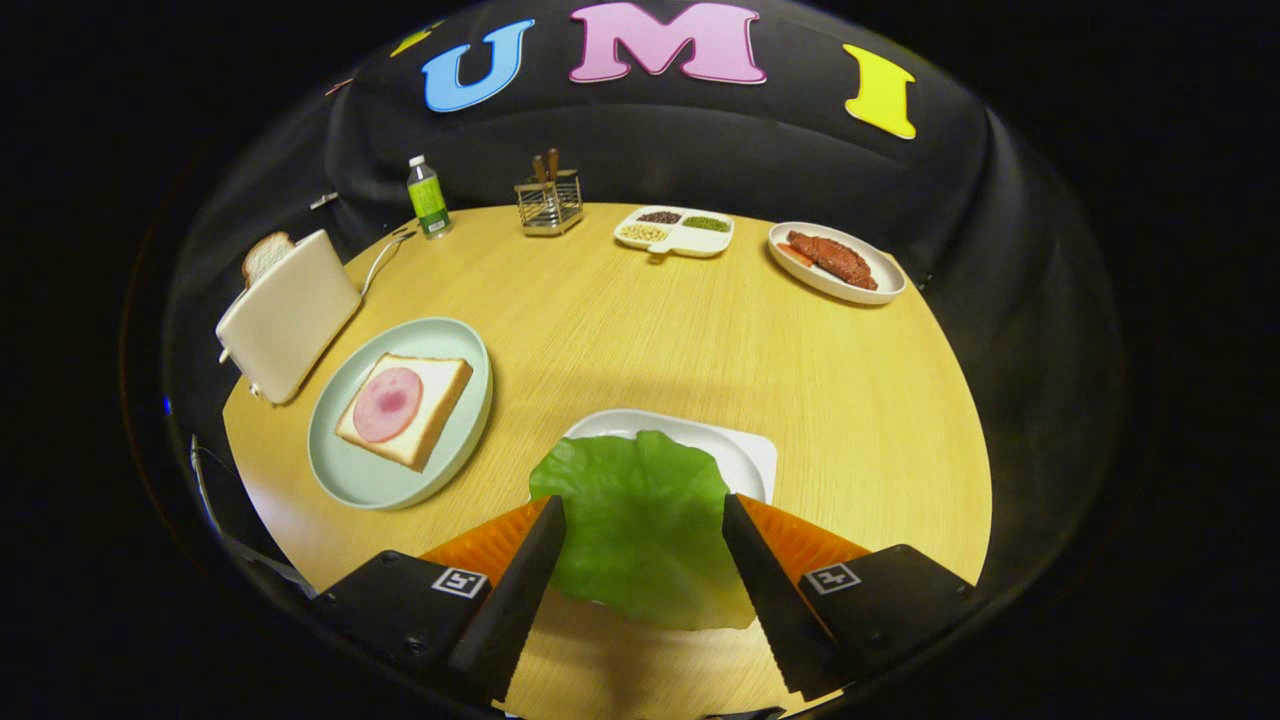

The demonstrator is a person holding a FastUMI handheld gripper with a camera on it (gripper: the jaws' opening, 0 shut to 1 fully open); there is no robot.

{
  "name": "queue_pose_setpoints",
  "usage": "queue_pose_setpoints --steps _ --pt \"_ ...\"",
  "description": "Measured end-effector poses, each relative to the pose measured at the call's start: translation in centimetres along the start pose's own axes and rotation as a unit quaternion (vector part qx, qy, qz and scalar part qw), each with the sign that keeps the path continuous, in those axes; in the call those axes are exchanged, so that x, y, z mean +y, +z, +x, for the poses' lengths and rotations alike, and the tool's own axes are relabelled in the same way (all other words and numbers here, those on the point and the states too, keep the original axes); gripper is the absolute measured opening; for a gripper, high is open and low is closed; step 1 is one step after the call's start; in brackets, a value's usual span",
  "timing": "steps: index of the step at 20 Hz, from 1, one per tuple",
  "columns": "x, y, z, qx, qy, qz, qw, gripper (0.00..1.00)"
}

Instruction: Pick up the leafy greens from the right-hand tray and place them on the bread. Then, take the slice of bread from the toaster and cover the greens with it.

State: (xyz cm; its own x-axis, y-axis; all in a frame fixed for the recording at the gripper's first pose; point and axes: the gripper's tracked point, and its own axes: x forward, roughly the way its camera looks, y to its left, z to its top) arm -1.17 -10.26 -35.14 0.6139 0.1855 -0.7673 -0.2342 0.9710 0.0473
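Green and thin, the lettuce leaf [640,520] lies between the 2 fingers of the gripper [644,520], draped half over the near edge of a white tray [745,455] and half toward the fingers; the fingers stand apart on either side of it, and whether they press its edges I cannot tell. It looks light, soft and floppy (a smooth, slightly glossy sheet with a wavy rim), so my judgement is that it will sag and fold under a grip rather than resist; a hold across the middle or on a gathered edge should keep it from slipping out; squeezing hard seems needless. Left of the fingers and beyond them sits a pale green round plate [345,470] with 1 square slice of bread [435,405], pale crumb and tan crust, topped by a round pink slice of ham [387,403]. Further left stands a cream toaster [290,315], smooth-sided, with a second bread slice [265,255] poking from its slot; that slice should be stiffer and easy to pinch by its exposed top edge. All rests on a round wooden table [700,330] with fine grain.
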Motion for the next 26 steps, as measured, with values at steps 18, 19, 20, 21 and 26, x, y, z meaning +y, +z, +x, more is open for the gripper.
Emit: queue_pose_setpoints --steps 18,19,20,21,26 --pt "1.0 -0.9 1.8 0.046 0.018 -0.023 0.999 0.26" --pt "0.9 -0.9 1.8 0.045 0.019 -0.025 0.998 0.20" --pt "0.8 -1.0 1.9 0.049 0.022 -0.020 0.998 0.19" --pt "0.8 -1.0 1.7 0.049 0.026 -0.014 0.998 0.10" --pt "0.8 -0.8 1.8 0.051 0.034 -0.004 0.998 0.08"
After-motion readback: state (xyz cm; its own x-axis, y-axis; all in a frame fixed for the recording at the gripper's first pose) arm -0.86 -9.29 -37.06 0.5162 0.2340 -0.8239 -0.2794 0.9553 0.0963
